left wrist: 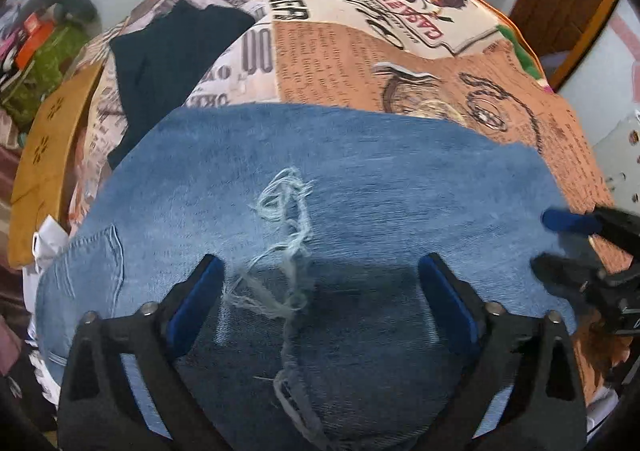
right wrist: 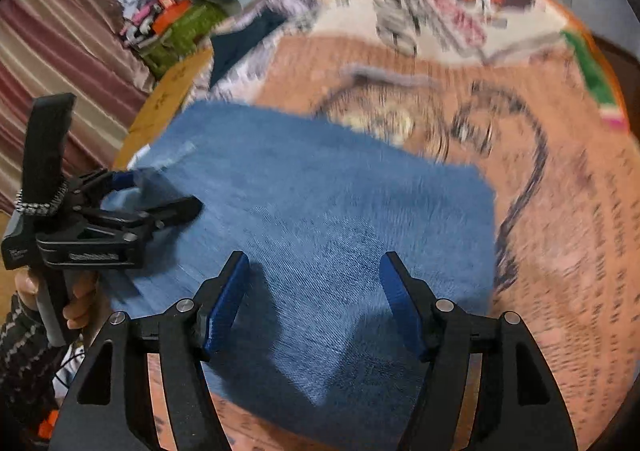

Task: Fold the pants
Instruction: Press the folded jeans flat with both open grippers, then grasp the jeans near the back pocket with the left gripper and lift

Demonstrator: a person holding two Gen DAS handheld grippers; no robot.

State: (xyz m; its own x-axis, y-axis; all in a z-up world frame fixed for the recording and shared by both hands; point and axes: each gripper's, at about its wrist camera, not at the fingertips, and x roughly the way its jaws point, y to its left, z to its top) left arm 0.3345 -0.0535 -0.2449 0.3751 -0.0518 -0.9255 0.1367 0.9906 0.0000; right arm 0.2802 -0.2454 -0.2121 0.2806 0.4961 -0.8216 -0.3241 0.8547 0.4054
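Blue jeans with a frayed rip lie folded flat on the printed bed cover. My left gripper stands wide open just over the ripped part, with only flat denim under the gap. In the right wrist view the same jeans show as a blurred blue rectangle. My right gripper is open above its near part and pinches nothing. The right gripper also shows at the jeans' right edge in the left wrist view. The left gripper sits open over their left edge.
A dark navy garment lies behind the jeans on the printed cover. A tan wooden board runs along the left edge, with a pile of clutter beyond it. Striped curtains hang at left. A hand holds the left gripper.
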